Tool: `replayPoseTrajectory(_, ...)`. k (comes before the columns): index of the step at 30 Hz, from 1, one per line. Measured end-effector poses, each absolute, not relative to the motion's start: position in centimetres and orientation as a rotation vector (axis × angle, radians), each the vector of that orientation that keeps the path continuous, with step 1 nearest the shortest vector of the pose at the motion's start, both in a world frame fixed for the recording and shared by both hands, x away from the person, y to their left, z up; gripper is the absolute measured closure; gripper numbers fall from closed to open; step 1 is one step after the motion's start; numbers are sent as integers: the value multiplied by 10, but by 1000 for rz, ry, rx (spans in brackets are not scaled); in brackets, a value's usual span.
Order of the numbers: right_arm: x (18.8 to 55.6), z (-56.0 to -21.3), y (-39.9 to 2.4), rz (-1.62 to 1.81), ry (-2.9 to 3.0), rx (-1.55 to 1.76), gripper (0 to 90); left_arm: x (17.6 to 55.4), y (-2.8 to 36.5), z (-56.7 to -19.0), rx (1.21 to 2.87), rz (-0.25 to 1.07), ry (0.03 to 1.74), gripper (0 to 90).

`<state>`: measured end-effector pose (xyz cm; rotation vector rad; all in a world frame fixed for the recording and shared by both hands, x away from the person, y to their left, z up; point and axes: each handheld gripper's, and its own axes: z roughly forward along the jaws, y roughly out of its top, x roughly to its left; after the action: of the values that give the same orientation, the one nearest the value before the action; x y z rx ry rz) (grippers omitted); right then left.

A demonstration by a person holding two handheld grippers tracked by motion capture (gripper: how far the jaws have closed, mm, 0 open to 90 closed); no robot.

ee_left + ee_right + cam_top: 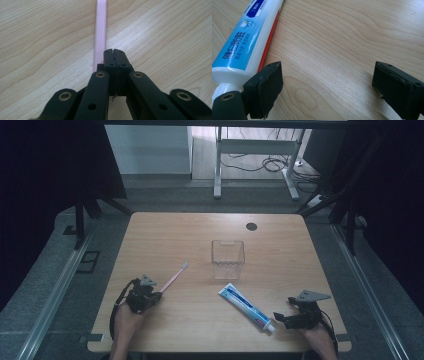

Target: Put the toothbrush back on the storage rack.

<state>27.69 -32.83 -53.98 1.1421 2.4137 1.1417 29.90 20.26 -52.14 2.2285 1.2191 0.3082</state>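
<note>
High view: the left gripper (152, 296) sits at the near-left of the table (280, 227), pinching the handle end of the toothbrush (176, 277), whose head points toward the clear bin (228, 258) at mid-table; the right gripper (281, 317) rests at the near-right, just beside the cap end of the toothpaste (246, 307), which lies flat and diagonal below the bin. Risk: a grip this far from the brush's middle probably lets the head droop or swing on lifting, so it may strike the bin rim.

Left gripper view: the jaws are pressed together on the toothbrush (101, 32) handle, which lies slightly off-centre, toward one jaw's side; the brush may slip or twist out if moved quickly.

Right gripper view: the jaws stand spread, nothing between the pads (265, 87); the toothpaste (244, 42) lies outside the left-hand jaw, touching or nearly so. Risk: closing here likely catches bare table, or nudges the tube sideways; the gripper needs shifting over the tube first.
</note>
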Motion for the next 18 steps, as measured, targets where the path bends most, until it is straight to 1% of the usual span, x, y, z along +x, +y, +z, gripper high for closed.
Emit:
replayPoseTrajectory(6,277,-540,-330,1137,2408,1142,98,300,203,-516,2233,301,1214,823)
replayPoseTrajectory(12,276,-538,-330,1131,2405,1144,111,309,201,-511,2285,310,1201,745)
replayPoseTrajectory(18,276,-538,-330,1126,2406,1142,111,321,202,-508,2309,287,1215,725)
